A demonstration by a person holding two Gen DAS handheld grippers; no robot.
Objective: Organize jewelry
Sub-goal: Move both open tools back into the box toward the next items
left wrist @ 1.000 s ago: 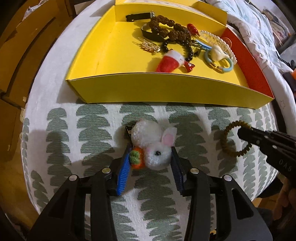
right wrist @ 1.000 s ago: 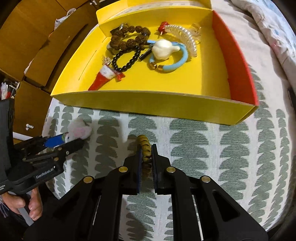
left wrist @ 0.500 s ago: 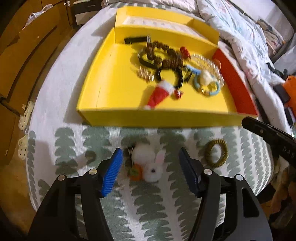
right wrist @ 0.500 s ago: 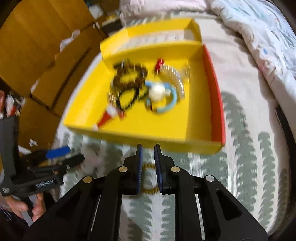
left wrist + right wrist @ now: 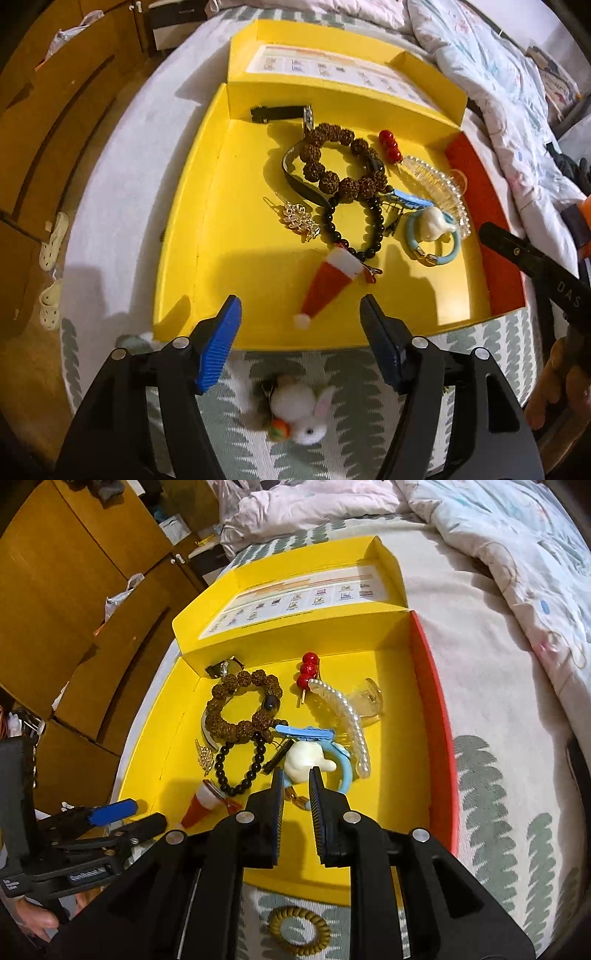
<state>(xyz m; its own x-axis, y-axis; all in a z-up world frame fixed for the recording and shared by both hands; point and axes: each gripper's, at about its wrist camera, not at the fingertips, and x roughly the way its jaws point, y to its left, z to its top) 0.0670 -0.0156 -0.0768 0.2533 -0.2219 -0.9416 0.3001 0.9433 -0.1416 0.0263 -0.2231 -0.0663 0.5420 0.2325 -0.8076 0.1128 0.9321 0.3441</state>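
Two items now lie released on the leaf-print cloth (image 5: 229, 435) outside the yellow tray (image 5: 258, 288): bunny charm (image 5: 301, 413) beneath the left gripper (image 5: 301, 325), whose jaws have just been opening, wide and empty; coil hair tie (image 5: 299, 930) below the right gripper (image 5: 297, 775), slightly parted, holding nothing. Both appear sorted out; tray pieces remain.

A bed (image 5: 491, 657) with a pale cover printed with green leaf shapes. On it — a big yellow box tray (image 5: 192, 236) with one red side, lying flat and open. Just in front of the tray, on the cover, a fluffy white bunny charm (image 5: 301, 415) with a little orange carrot, and a coiled brown hair tie (image 5: 299, 930) — both outside the tray. Farther back, a rumpled white blanket (image 5: 517, 542) heaped beside the tray.
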